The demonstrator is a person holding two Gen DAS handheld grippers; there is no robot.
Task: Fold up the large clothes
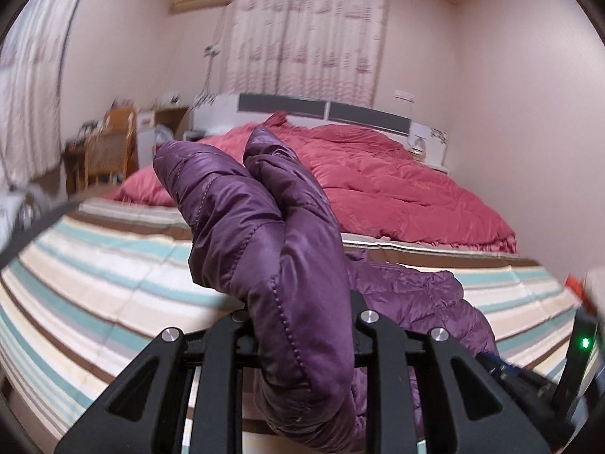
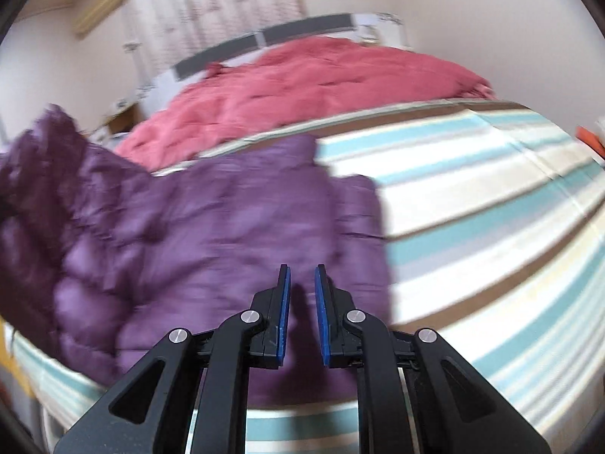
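Note:
A purple quilted puffer jacket [image 2: 211,227] lies on the striped bed sheet [image 2: 491,196]. My left gripper [image 1: 302,325] is shut on a thick fold of the jacket [image 1: 272,234], which is lifted above the bed and hides the fingertips. The rest of the jacket [image 1: 423,302] lies crumpled behind it. My right gripper [image 2: 302,276] is open and empty, its blue pads [image 2: 284,302] hovering just above the jacket's near right part. The right wrist view is motion-blurred.
A red-pink duvet [image 1: 397,181] is heaped at the head of the bed, in front of the headboard [image 1: 325,109]. A wooden chair [image 1: 109,143] and small furniture stand at the left. Curtains [image 1: 310,26] hang behind. An orange object [image 2: 590,138] sits at the right edge.

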